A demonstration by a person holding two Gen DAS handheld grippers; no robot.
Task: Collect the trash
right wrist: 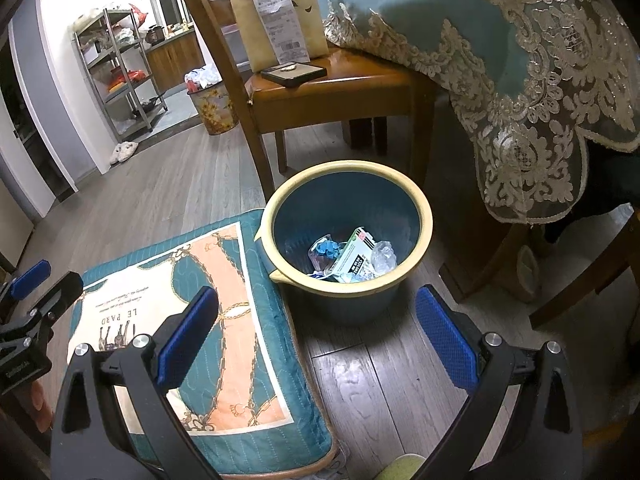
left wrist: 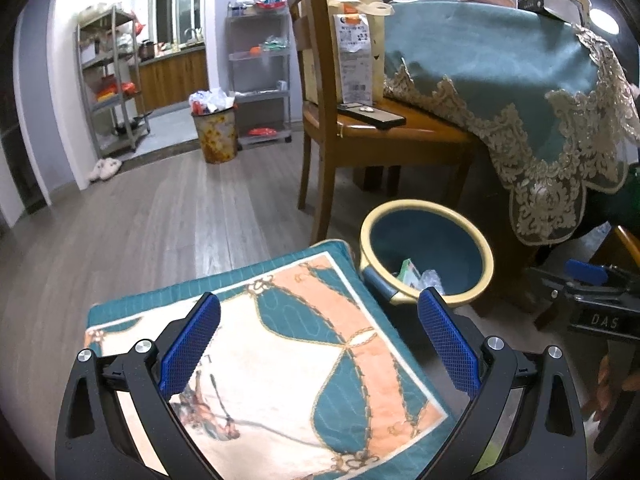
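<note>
A blue bin with a cream rim point(right wrist: 424, 216) stands on the floor beside a cushion; it also shows in the left wrist view point(left wrist: 486, 246). Inside lie a green and white carton point(right wrist: 356, 256), a blue crumpled wrapper point(right wrist: 326, 249) and clear plastic point(right wrist: 383, 258). My right gripper point(right wrist: 316, 320) is open and empty, just in front of the bin. My left gripper point(left wrist: 318, 330) is open and empty above the teal and orange cushion point(left wrist: 304, 344), left of the bin.
A wooden chair point(right wrist: 332, 80) behind the bin holds a paper bag point(right wrist: 276, 12) and a black phone point(right wrist: 294, 73). A table with a teal lace cloth point(right wrist: 520, 52) overhangs on the right. A full floral bin point(left wrist: 215, 134) and metal shelves point(left wrist: 112, 80) stand far back.
</note>
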